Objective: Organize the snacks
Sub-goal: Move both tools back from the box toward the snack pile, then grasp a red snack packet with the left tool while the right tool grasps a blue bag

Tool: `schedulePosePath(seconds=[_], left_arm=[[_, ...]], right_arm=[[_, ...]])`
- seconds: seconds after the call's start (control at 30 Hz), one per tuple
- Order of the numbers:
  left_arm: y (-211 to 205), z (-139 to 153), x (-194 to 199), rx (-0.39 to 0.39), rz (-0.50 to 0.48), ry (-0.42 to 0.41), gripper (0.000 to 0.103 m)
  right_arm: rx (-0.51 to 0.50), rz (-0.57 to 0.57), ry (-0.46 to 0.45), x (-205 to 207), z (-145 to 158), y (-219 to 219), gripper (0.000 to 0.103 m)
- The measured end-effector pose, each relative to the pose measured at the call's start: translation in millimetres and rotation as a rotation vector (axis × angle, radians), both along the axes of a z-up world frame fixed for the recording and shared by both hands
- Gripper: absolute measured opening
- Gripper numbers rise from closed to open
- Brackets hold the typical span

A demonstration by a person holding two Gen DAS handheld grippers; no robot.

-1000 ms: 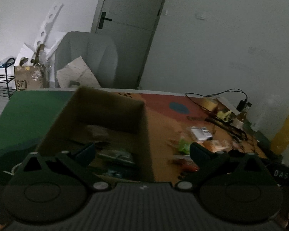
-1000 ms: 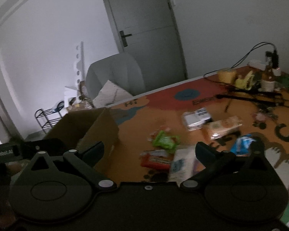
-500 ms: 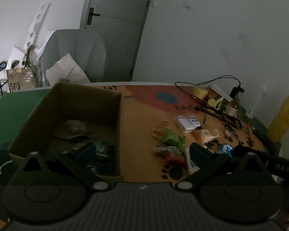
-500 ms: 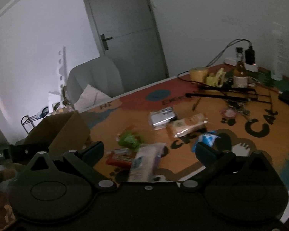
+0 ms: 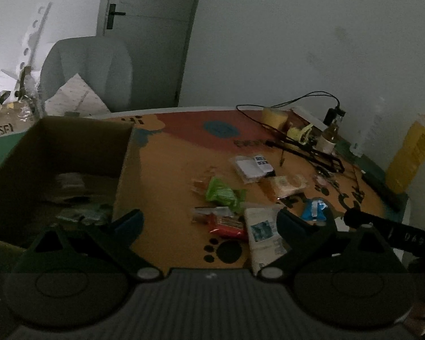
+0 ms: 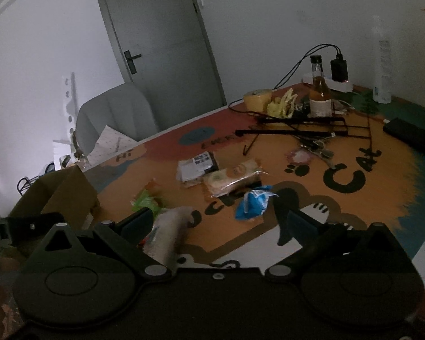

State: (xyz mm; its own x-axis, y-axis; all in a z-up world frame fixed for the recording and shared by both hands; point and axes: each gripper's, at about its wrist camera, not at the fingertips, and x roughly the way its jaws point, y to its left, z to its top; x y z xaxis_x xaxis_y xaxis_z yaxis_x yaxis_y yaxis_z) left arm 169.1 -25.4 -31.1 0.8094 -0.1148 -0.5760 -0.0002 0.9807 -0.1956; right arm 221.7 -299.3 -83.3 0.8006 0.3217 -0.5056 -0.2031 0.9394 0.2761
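Observation:
An open cardboard box (image 5: 79, 138) sits at the left of the orange cat mat and holds a few packets (image 5: 83, 215). Loose snacks lie right of it: a green wrapper (image 5: 222, 192), a red bar (image 5: 226, 222), a white pack (image 5: 265, 233), a blue packet (image 5: 313, 208), a cracker pack (image 5: 287, 184) and a white-and-black pack (image 5: 252, 165). My left gripper (image 5: 209, 221) is open and empty above the red bar. My right gripper (image 6: 218, 221) is open, above the blue packet (image 6: 253, 202) and the white pack (image 6: 170, 232). The box (image 6: 56, 195) stands far left there.
At the mat's back right lie black cables and a folded stand (image 6: 297, 126), a small bottle (image 6: 320, 93), a tape roll (image 6: 256, 99) and keys (image 6: 317, 150). A tall yellow bottle (image 5: 410, 158) stands at the right edge. A grey chair (image 5: 87, 70) is behind the table.
Both grippers have swung right, away from the box and over the loose snacks. The box has slid to the left edge of both views. Both stay open and empty.

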Motion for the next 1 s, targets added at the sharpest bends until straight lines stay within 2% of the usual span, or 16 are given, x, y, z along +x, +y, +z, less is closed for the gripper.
schedulePosePath(seconds=[0.37,0.8,1.0], left_arm=[[-21,-18,27,0.008,-0.039,0.034,0.087],[-27,-54,64,-0.005,-0.037,0.119,0.058],[-26,-65,77,0.0,-0.028,0.138,0.053]], right_arm=[[0.009,-0.035,0.039,19,-21,-11,0.101],[0.024,-0.015,0.081,43,-42,-7,0.086],[0.03,-0.003,0.093,54,-47,-2,0.083]])
